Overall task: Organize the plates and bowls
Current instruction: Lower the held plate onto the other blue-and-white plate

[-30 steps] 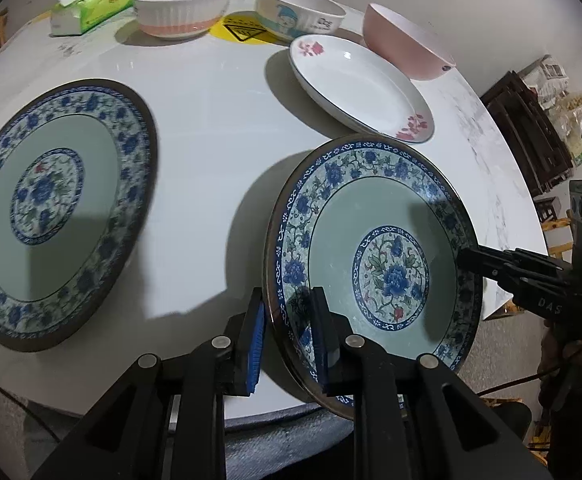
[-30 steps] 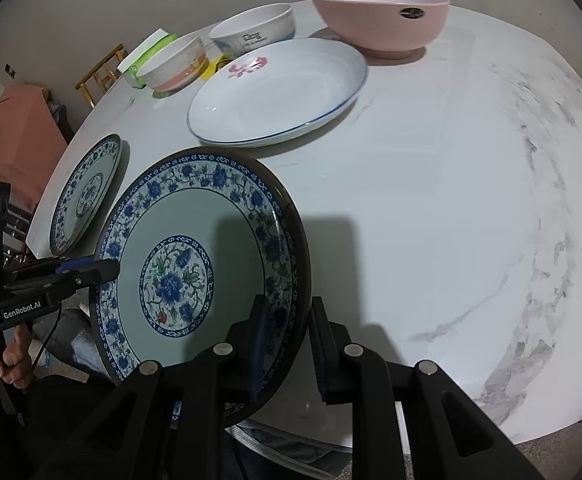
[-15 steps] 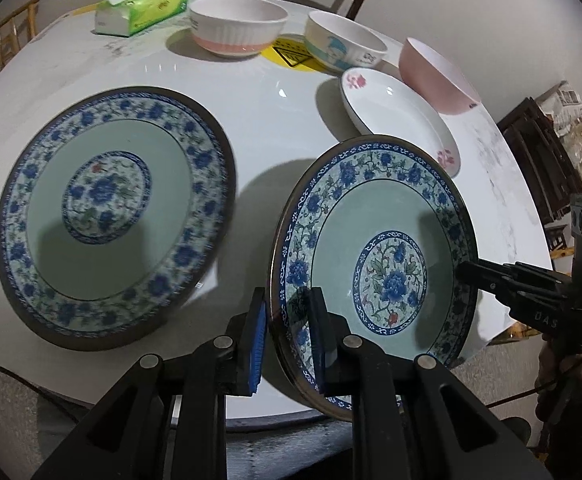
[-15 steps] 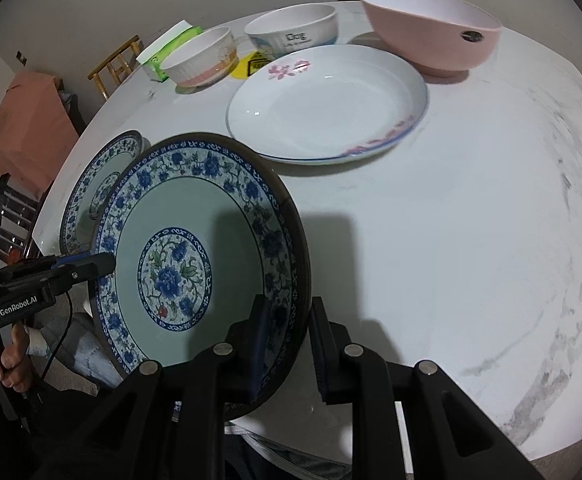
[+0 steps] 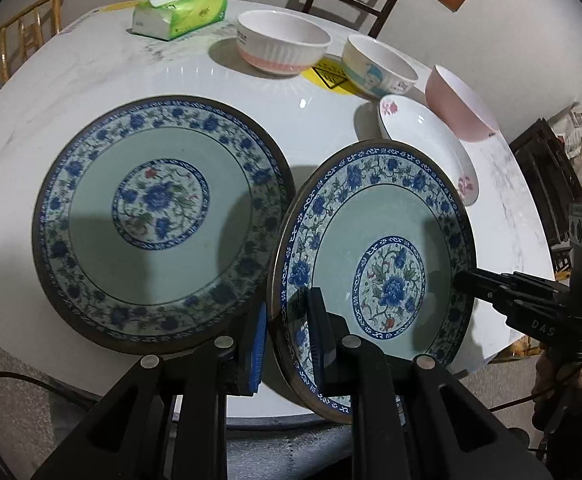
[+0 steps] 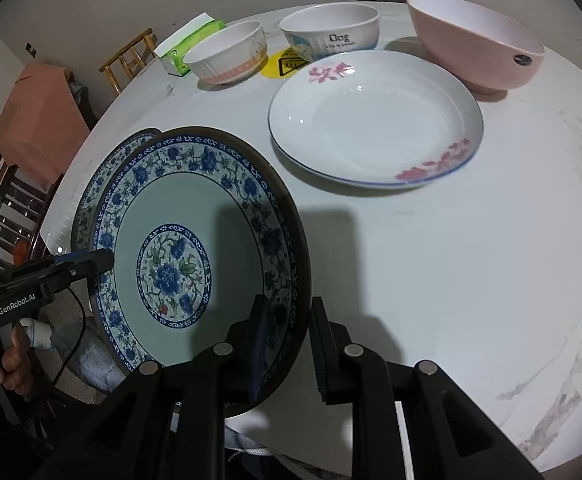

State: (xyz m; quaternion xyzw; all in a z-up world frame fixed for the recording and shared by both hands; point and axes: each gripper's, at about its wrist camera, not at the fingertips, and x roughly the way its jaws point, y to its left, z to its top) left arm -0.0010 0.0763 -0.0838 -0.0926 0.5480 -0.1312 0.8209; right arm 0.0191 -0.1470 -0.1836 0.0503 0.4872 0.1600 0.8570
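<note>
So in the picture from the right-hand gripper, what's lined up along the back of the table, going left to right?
Tissue pack → ribbed bowl with a pink band → white cartoon bowl → pink bowl. The yellow sticker sits low between the two middle bowls.

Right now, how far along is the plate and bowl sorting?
Nothing looks stacked yet. In hand: the left gripper and right gripper both clamp the rim of one blue floral plate, held tilted beside its twin plate lying on the table. Left: the white pink-flowered plate, ribbed bowl, cartoon bowl and pink bowl sit separately.
</note>
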